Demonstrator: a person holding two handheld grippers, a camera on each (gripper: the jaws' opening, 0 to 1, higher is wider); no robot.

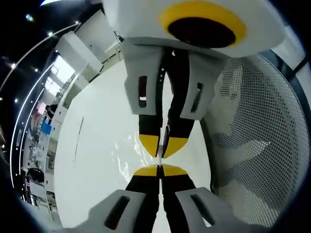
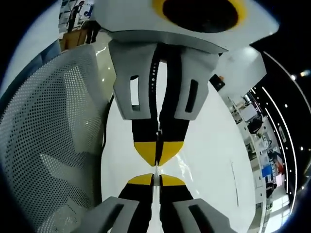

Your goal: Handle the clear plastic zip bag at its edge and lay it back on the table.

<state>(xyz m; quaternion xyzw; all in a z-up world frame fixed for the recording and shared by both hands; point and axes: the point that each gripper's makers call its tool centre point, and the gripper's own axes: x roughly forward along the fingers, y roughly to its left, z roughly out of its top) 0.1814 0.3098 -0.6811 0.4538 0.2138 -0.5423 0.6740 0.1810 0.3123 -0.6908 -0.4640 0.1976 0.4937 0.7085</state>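
Note:
The clear plastic zip bag shows as faint shiny ripples over the white table, stretched thin between the two grippers. My left gripper rises from the bottom of the left gripper view, its yellow-tipped jaws closed on the bag's edge. My right gripper comes down from the top, tip to tip with it, jaws also closed on a thin strip of the bag. In the right gripper view the right gripper and the left gripper meet the same way, with bag glints beside them.
A white perforated mesh chair back stands close on one side of the grippers, also seen as the chair back. White table stretches to the other side. Shelves and ceiling lights lie far behind.

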